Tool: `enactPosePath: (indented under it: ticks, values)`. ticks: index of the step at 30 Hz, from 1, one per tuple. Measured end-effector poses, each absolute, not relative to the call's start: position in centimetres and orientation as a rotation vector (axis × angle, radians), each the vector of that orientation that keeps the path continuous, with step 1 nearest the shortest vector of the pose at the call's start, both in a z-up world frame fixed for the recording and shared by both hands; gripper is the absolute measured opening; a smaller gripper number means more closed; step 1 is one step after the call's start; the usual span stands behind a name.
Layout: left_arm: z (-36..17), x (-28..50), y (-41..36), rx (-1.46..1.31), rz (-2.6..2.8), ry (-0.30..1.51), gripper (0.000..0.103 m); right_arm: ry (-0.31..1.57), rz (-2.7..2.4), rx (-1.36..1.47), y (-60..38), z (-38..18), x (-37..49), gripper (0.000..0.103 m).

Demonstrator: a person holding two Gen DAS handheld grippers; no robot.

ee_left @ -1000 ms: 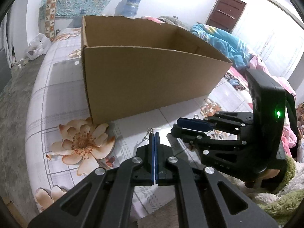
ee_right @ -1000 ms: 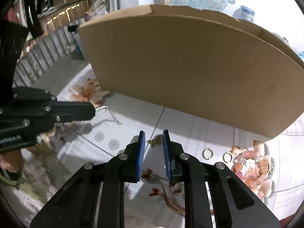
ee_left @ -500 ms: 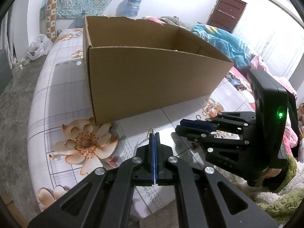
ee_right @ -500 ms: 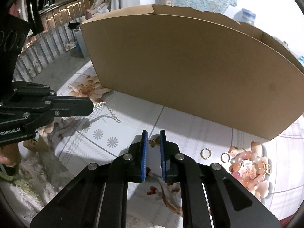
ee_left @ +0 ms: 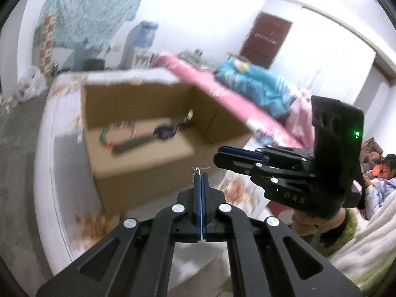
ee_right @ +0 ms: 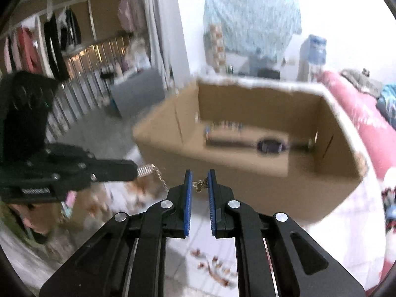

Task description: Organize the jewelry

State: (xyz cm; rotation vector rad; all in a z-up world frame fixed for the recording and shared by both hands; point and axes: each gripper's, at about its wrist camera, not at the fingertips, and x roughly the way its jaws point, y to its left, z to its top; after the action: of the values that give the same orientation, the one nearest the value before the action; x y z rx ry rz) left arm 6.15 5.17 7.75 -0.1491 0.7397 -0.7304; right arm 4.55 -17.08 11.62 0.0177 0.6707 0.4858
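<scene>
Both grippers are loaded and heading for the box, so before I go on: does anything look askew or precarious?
Mostly the left gripper: its silver chain is pinched only at one end, the rest dangling loose. The butterfly charm sits tilted between the right gripper fingers. The cardboard box looks intact; its contents are too blurred to judge.

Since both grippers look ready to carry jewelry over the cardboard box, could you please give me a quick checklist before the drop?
1. Right gripper holds the butterfly charm between its pads: ok.
2. Left gripper shut on the chain, which dangles below it: ok.
3. Cardboard box open on top: ok.
4. Both grippers already over the opening: not ok, they are short of its near wall.
5. Free floor space inside among the items there: cannot tell, blurred.
</scene>
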Motion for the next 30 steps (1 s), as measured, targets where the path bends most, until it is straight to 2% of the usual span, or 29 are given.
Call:
enactPosePath:
  ticks: [5,13,15,17,19,20,30]
  values:
    - [10.3,10.0,4.0,-0.106,-0.716,0.728,0.0,0.687,0.497,0.088,-18.8,12.9,9.3,0.01]
    - [6.8,16.6,2.2,-0.009,-0.597,0.903,0.0,0.927,0.494,0.144,-17.8,8.7,15.8,0.011]
    - [5.9,17.1,2.1,0.014,-0.58,0.931,0.001,0.953,0.497,0.155,-17.6,8.1,16.3,0.014]
    - [5.0,17.6,2.0,0.035,-0.553,0.969,0.002,0.955,0.501,0.165,-17.7,8.1,16.5,0.017]
    - [4.6,17.8,2.2,0.039,-0.528,0.982,0.012,0.943,0.501,0.187,-18.2,8.4,16.1,0.027]
    - [4.5,17.9,2.3,0.038,-0.514,0.983,0.016,0.931,0.506,0.204,-18.5,8.6,15.9,0.028]
    - [7.2,16.0,4.0,0.001,-0.493,0.869,0.016,0.818,0.456,0.274,-21.8,11.7,13.7,0.028]
